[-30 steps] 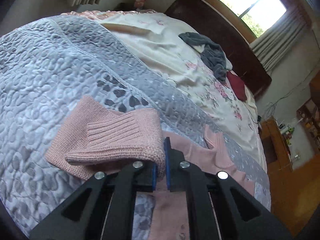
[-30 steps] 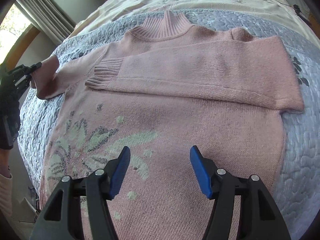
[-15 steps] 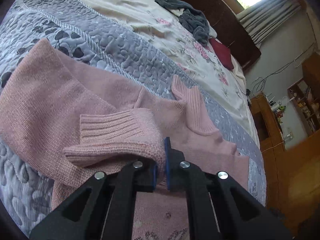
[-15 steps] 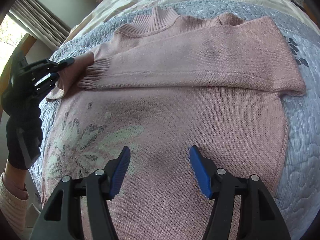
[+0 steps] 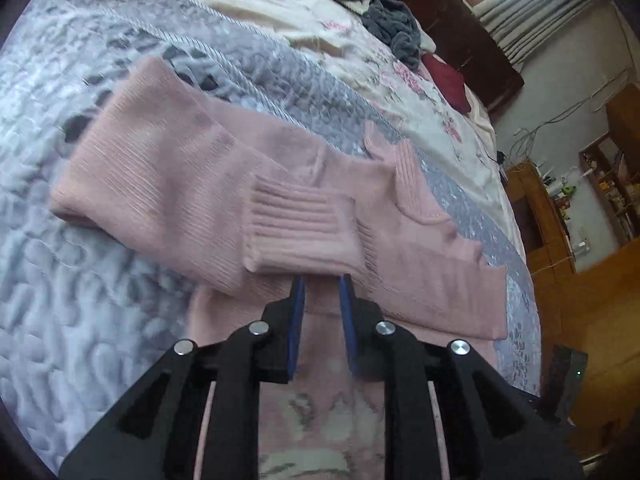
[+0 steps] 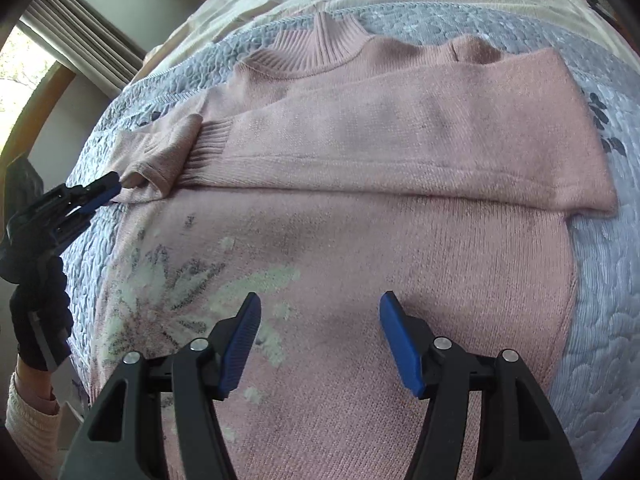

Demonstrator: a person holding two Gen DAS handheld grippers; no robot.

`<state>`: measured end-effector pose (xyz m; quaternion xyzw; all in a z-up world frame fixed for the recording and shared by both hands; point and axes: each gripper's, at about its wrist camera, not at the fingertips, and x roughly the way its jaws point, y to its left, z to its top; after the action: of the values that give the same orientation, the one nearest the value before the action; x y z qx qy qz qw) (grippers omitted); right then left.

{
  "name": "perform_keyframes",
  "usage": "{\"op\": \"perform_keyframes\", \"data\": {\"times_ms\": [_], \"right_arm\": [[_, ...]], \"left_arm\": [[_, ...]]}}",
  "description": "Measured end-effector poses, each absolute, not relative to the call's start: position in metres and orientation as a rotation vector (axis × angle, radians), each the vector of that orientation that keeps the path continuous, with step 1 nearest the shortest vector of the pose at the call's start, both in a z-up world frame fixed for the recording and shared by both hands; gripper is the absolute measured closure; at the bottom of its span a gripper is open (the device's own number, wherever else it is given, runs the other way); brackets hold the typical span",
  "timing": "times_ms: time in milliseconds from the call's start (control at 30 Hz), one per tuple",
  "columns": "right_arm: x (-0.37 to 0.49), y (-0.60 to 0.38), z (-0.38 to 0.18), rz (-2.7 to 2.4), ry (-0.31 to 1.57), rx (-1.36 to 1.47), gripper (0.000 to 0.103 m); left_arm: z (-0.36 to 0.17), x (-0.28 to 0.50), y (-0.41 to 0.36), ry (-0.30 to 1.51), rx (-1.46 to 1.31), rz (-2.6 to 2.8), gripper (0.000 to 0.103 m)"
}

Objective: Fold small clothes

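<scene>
Ribbed cuff (image 5: 298, 232) of the pink knitted sweater (image 6: 360, 240) hides the left gripper (image 5: 322, 280) tips, apparently released; right gripper (image 6: 320, 320) gapes

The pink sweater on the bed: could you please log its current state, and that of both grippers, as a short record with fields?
garment: pink sweater, lying flat on the grey quilt
one sleeve: folded across the chest
other sleeve: cuff brought in over the body
left hand-held gripper: open, just behind the cuff
right hand-held gripper: open, above the lower body, holding nothing
background: dark clothes near the headboard
</scene>
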<state>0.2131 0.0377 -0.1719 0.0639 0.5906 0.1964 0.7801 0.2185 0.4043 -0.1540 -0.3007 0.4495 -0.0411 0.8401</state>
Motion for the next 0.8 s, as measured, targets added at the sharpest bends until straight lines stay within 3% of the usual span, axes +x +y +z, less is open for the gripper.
{"op": "perform_keyframes", "data": {"times_ms": [133, 300, 667, 733, 800], "right_arm": [[0.230, 0.060, -0.155, 0.474, 1.257, 0.142, 0.041], [0.248, 0.095, -0.140, 0.526, 1.242, 0.117, 0.041], [0.290, 0.158, -0.151, 0.581, 1.320, 0.163, 0.041], [0.300, 0.170, -0.156, 0.592, 1.343, 0.195, 0.041], [0.312, 0.182, -0.163, 0.596, 1.365, 0.232, 0.040]], "left_arm": [[-0.139, 0.232, 0.448, 0.929, -0.553, 0.076, 0.079], [-0.168, 0.258, 0.478, 1.044, -0.476, 0.201, 0.081], [-0.184, 0.254, 0.490, 1.064, -0.469, 0.162, 0.081], [-0.176, 0.250, 0.491, 1.047, -0.485, 0.168, 0.079], [-0.163, 0.242, 0.492, 1.001, -0.479, 0.184, 0.068]]}}
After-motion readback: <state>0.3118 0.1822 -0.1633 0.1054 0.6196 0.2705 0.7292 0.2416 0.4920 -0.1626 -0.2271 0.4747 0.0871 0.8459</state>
